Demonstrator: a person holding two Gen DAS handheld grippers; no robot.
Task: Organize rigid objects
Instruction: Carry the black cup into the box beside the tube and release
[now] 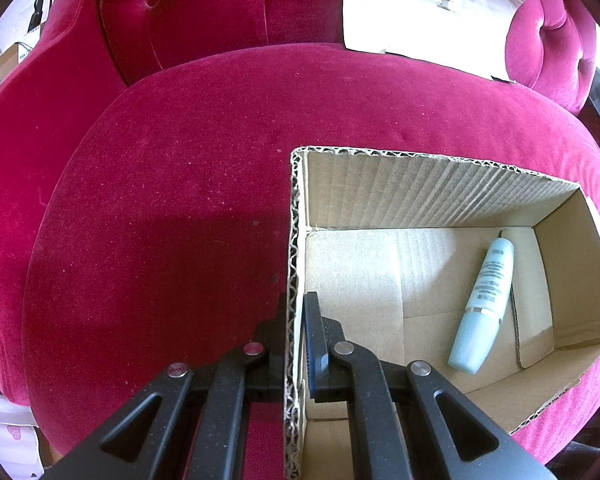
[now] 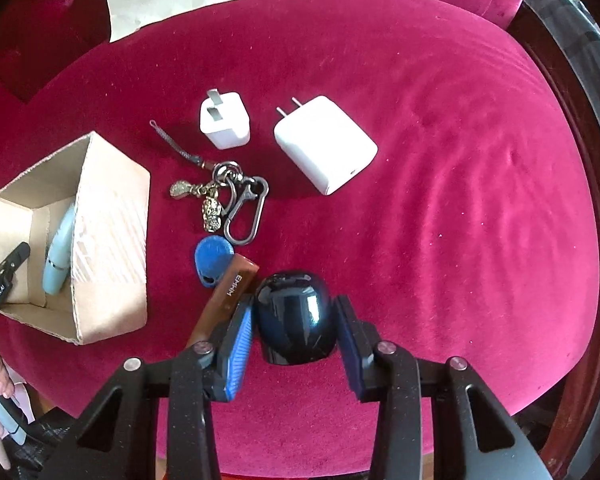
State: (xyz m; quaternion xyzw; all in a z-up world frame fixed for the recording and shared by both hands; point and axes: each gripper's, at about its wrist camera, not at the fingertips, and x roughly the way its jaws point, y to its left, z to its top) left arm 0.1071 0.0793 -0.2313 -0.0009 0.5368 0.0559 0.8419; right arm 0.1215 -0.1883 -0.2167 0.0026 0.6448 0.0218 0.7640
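Your left wrist view looks into the cardboard box (image 1: 380, 196) at lower right of the frame, where a pale blue tube (image 1: 482, 308) lies slanted on the floor near the right wall. None of the loose items show there. Your right wrist view shows them all on the red velvet seat (image 2: 440, 160): a small white charger (image 2: 225, 122) and a larger white charger (image 2: 326, 144) at upper centre, a bunch of keys and charms (image 2: 228, 200) below them, a blue tag (image 2: 213, 258), and a brown bar (image 2: 230, 296) printed EMWM lying aslant, just beside the glossy dark rounded case (image 2: 294, 316) at lower centre. The box sits at middle left of this frame, well apart from the case.

Your left gripper (image 1: 296, 344) has its jaws closed onto the box's left wall, one finger outside and one inside. Your right gripper (image 2: 296, 332) points down over the case with a finger on either side; the left pad looks to meet the case, but whether the right pad presses on it you cannot tell.
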